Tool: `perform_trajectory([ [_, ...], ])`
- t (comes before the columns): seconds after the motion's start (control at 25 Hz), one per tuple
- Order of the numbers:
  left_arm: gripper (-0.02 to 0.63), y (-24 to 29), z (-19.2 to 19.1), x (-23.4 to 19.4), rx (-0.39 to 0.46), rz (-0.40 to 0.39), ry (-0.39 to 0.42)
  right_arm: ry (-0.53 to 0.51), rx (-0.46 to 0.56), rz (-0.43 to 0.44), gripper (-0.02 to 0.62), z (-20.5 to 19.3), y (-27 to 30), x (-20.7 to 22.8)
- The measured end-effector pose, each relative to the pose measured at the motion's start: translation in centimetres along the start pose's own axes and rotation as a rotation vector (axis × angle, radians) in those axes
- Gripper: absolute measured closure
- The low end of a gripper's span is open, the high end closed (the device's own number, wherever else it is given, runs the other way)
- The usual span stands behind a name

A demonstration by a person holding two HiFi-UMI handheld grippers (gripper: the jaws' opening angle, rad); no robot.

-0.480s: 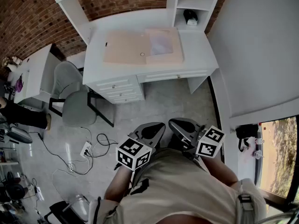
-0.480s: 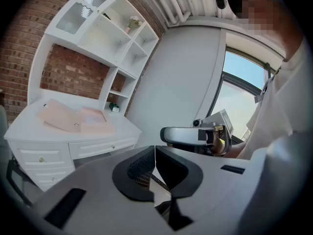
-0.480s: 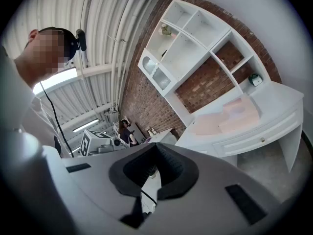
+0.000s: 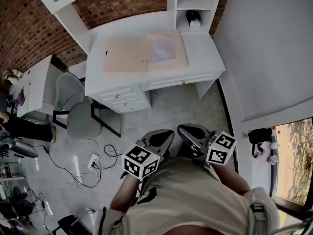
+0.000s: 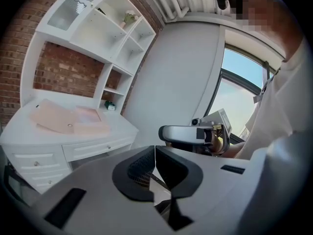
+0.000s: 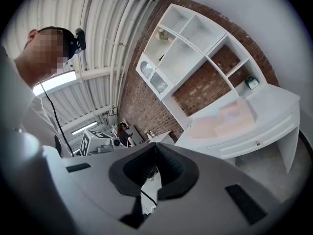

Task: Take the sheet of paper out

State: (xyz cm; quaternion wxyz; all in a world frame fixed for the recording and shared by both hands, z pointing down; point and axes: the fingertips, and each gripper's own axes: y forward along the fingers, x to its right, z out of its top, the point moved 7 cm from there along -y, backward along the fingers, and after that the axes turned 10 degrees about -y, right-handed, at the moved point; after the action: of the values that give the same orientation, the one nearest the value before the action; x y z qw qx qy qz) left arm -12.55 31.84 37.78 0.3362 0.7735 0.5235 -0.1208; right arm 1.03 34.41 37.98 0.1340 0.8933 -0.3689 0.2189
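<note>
left tool (image 4: pixel 157 140) and right tool (image 4: pixel 193 135) both closed, empty, held low by torso (image 4: pixel 186 199), well apart from white surface (image 4: pixel 205 53). sheet of paper (image 4: pixel 163 49) lies on right half of open folder (image 4: pixel 126 57), near surface's back edge.

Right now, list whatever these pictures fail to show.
- Sheet: head view, too small to tell whether it lies loose or sleeved in the folder.
- Shelf item: head view, dark, too small to name.
- Drawers: closed, contents hidden.

Bright daylight from window (image 5: pixel 244 97); strong fisheye distortion, dark vignetted corners.
</note>
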Motion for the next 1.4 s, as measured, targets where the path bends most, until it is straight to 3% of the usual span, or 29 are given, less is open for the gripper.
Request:
perform_trajectory([
  [0.48,0.586,5.6,3.1,1.9,0.001,0.081,0.035,0.026,0.014,0.038,0.571,2.4,-2.7,6.3],
  [1.0,0.586,11.6,5.9,2.5,0.025,0.214,0.018,0.01,-0.041,0.193,0.571,4.9,-3.6,11.6],
  [1.4,0.586,13.8,9.4,-0.5,0.034,0.204,0.03,0.055,-0.011,0.092,0.569,6.6,-4.3,16.2],
])
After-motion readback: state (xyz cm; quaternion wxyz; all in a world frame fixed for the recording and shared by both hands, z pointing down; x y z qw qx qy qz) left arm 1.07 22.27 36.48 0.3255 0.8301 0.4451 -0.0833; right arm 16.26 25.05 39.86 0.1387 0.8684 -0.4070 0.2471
